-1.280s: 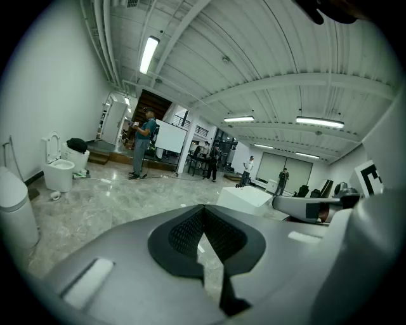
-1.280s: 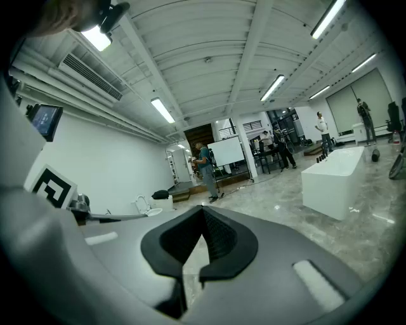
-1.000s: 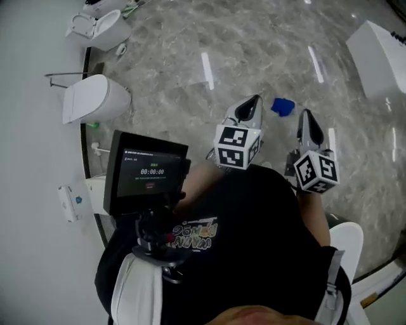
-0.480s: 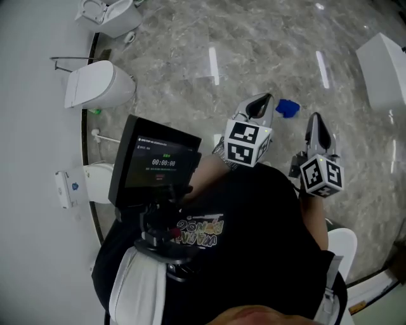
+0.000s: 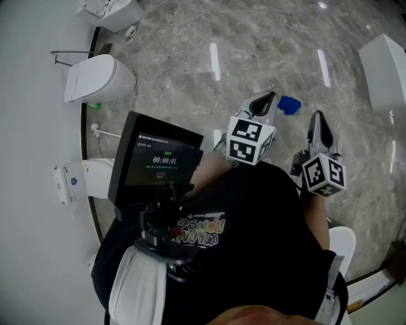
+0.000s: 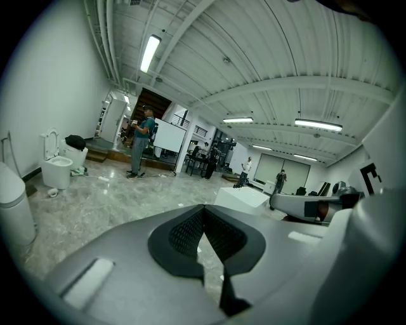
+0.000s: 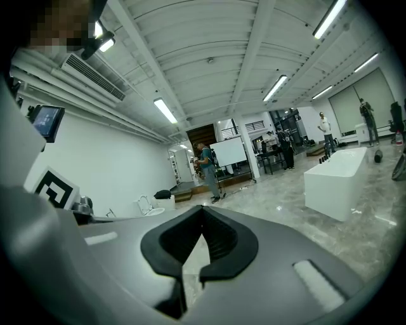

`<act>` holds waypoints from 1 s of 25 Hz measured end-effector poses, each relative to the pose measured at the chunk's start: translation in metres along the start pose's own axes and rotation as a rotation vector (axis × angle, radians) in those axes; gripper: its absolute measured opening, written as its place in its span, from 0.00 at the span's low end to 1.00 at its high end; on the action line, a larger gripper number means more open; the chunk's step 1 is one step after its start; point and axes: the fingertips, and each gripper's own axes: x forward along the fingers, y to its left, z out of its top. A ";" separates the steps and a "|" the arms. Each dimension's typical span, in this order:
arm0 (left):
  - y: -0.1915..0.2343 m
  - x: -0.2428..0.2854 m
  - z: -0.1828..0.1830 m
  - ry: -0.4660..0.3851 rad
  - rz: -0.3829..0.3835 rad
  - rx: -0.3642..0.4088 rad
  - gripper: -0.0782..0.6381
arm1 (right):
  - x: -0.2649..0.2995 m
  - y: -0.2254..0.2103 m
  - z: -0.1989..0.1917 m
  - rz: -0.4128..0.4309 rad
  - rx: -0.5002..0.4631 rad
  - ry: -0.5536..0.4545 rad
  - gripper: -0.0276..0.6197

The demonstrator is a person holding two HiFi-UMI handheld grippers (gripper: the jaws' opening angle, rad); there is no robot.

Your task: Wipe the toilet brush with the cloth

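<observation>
Closest in, the head view looks down on a black shirt [image 5: 254, 254] and a small monitor [image 5: 158, 162] mounted on a rig at the person's chest. Just past them both grippers are held out over the floor, side by side and apart. The left gripper [image 5: 266, 98] has its jaws pressed together with nothing between them; its own view shows the dark ribbed pads meeting at the tip [image 6: 203, 206]. The right gripper [image 5: 317, 117] is likewise closed and empty, its pads meeting in its own view [image 7: 203, 208].

The blue cloth [image 5: 289, 105] lies crumpled on the grey marble floor [image 5: 190, 38], just beyond the tip of the left gripper and to the left of the right gripper's tip; neither gripper touches it.

Along the curved white wall at the left stands a row of white toilets: one [image 5: 98, 178] partly hidden behind the monitor, a second [image 5: 101, 77] with its lid down, and a third [image 5: 114, 9] at the top edge. A thin white rod [image 5: 104, 132] lies between the first two, too small to tell whether it is the brush. A white block [image 5: 384, 63] stands on the floor at the far right.

Farthest off, the left gripper view shows a person [image 6: 138, 149] standing beside a whiteboard [image 6: 168, 135].
</observation>
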 end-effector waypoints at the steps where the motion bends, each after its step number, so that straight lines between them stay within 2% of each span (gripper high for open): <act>1: 0.000 0.000 -0.001 0.001 -0.001 -0.002 0.11 | 0.000 0.000 -0.001 0.003 -0.001 0.004 0.05; 15: -0.003 0.002 -0.004 0.003 -0.013 -0.061 0.11 | 0.000 0.011 0.001 0.061 0.001 0.022 0.05; 22: -0.009 0.000 -0.017 0.045 -0.020 -0.071 0.11 | -0.005 0.009 -0.012 0.048 0.024 0.060 0.05; 25: 0.011 -0.006 -0.033 0.065 -0.014 -0.085 0.11 | 0.001 0.021 -0.033 0.048 0.037 0.068 0.05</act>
